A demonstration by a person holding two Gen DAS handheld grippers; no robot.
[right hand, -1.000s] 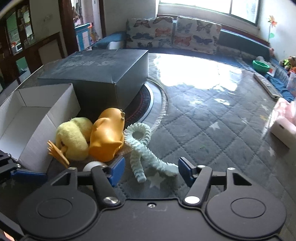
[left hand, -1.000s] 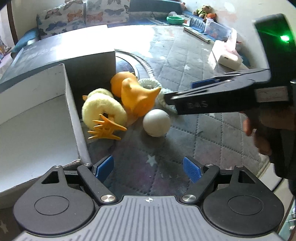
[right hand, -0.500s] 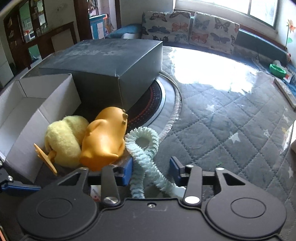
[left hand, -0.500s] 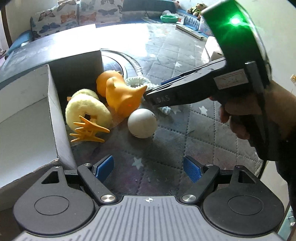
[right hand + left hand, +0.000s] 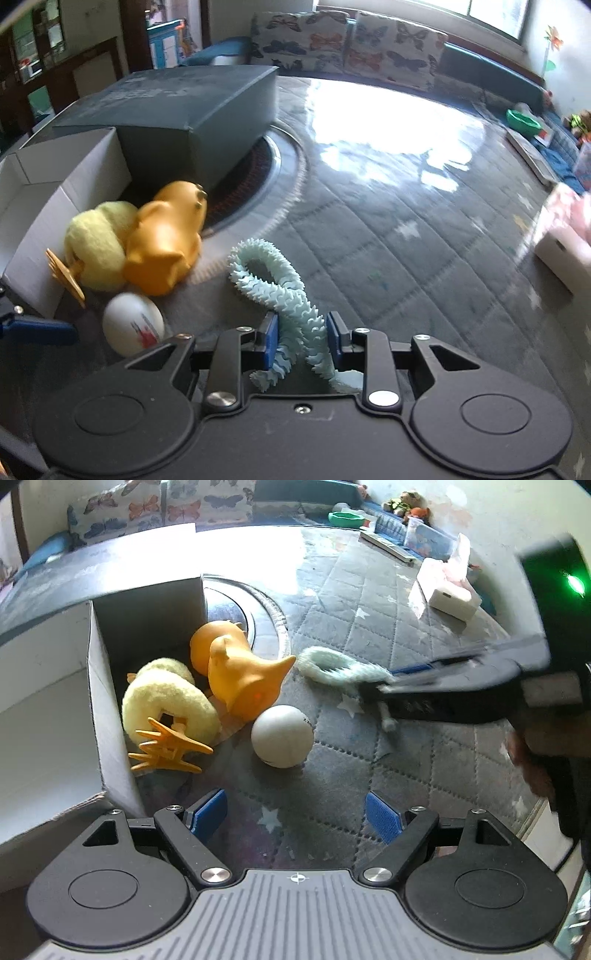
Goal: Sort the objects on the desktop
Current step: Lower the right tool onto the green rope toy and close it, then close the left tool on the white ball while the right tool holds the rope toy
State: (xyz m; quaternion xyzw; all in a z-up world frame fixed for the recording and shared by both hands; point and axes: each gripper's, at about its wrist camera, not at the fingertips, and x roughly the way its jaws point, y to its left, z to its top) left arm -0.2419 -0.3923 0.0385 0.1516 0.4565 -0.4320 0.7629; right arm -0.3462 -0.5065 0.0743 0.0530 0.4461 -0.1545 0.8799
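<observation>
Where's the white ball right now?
In the left wrist view the white ball sits mid-frame on the quilted mat, just in front of the orange toy and right of the orange hair clip.

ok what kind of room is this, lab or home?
Looks like a home living room: a bench sofa with butterfly cushions under a window, stuffed toys at the far edge, and a round table under a quilted star-print cover.

Right gripper [image 5: 384, 694] motion-blurred in left wrist view; its pads hidden there. Spiky mint toy's [image 5: 280, 291] tail ends hidden under gripper body. White box [image 5: 44, 716] beside yellow plush [image 5: 166, 701] cut off by left edge.
</observation>
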